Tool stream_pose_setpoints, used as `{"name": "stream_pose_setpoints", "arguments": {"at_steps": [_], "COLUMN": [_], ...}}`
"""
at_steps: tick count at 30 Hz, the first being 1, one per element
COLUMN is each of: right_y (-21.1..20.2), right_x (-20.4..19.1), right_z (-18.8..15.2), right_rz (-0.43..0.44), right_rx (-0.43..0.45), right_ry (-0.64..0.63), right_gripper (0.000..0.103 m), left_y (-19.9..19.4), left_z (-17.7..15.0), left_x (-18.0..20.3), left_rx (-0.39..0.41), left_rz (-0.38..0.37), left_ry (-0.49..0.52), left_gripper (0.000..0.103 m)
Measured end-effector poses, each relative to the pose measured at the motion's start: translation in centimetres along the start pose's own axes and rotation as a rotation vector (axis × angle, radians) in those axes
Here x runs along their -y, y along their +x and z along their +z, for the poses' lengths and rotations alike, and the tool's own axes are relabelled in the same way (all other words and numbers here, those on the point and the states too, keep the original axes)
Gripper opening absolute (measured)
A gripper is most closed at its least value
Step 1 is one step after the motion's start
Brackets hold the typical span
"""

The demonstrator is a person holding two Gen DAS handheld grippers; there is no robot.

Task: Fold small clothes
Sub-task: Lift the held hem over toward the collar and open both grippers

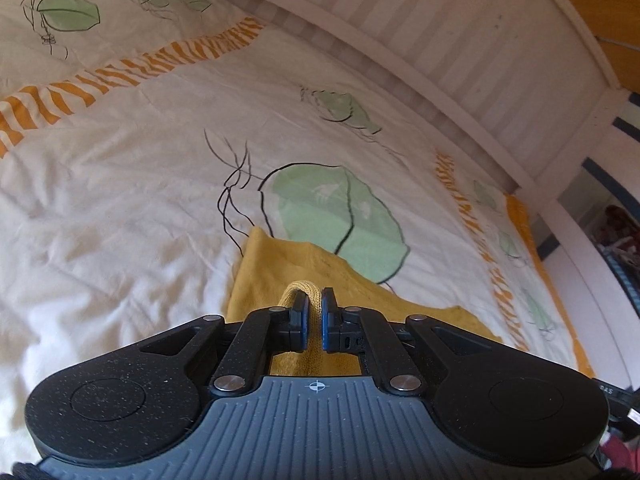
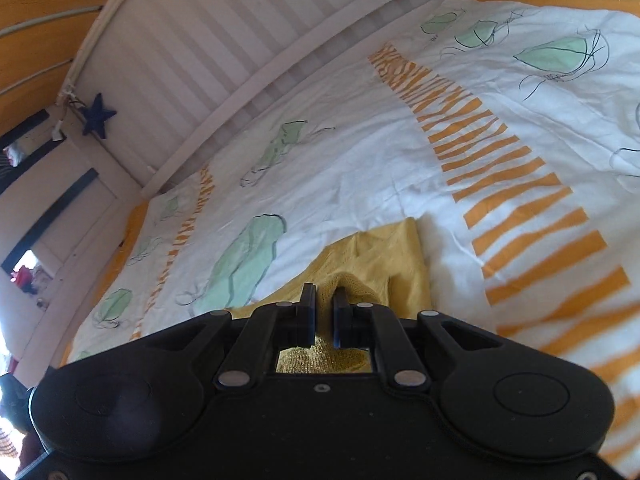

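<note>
Both sets of fingers are nearly closed, each pinching a bit of the same yellow knit garment, so neither hand is nearer than the other: the cloth is already in both grips. Beneath everything lies the bed [image 1: 120, 208], covered by a white duvet printed with green leaves and orange stripes, and a pale slatted bed rail [image 1: 400, 40] runs along its far side. On that duvet the garment [image 1: 280, 272] spreads forward and away from the fingers, its free end resting flat on the cover just ahead, beside a large green leaf print [image 1: 336, 220]. Its long axis runs roughly along the line each gripper points, from the held edge out to the far hem. The left gripper [image 1: 314, 316] clamps a rolled, ribbed edge that loops up between its blue pads. The right gripper [image 2: 324, 312], its fingers slightly wider apart, holds a thicker bunch of the knit [image 2: 384, 264]. Judging from this, the coming fold depends on carrying the two held points forward together over the part that lies flat, keeping them level so the edge lands square.
</note>
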State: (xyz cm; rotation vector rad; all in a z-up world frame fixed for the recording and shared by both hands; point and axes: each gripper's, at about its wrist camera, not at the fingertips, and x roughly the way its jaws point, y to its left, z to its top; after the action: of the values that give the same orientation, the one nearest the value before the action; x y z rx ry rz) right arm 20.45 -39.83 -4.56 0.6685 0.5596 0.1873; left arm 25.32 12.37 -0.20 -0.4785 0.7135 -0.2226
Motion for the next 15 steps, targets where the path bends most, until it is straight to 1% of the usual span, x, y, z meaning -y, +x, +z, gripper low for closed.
{"name": "stream_pose_setpoints", "arguments": {"at_steps": [6,9,13,15], "right_y": [4.0,5.1,5.7,5.8], "right_x": [1.4,1.9,1.9,1.7], "right_z": [0.4,0.3,0.0,-0.1], "right_rz": [-0.061,-0.083,-0.116,-0.130], "right_rx": [-0.026,-0.033,-0.033,-0.033], "right_ry": [0.009,0.018,-0.025,-0.049], "right_gripper": [0.015,0.018,0.020,0.026], "left_y": [4.4,6.0,6.8,6.7], "left_z": [0.7,0.6,0.3,0.3], "left_x": [-1.0,-1.3,-1.7,-1.7], "left_rx": [-0.026,-0.043,-0.039,-0.038], "left_rz": [0.052,0.078,0.071,0.082], "left_ry": [-0.022,-0.018,-0.016,-0.006], "left_gripper": [0.005,0.006,0.007,0.008]}}
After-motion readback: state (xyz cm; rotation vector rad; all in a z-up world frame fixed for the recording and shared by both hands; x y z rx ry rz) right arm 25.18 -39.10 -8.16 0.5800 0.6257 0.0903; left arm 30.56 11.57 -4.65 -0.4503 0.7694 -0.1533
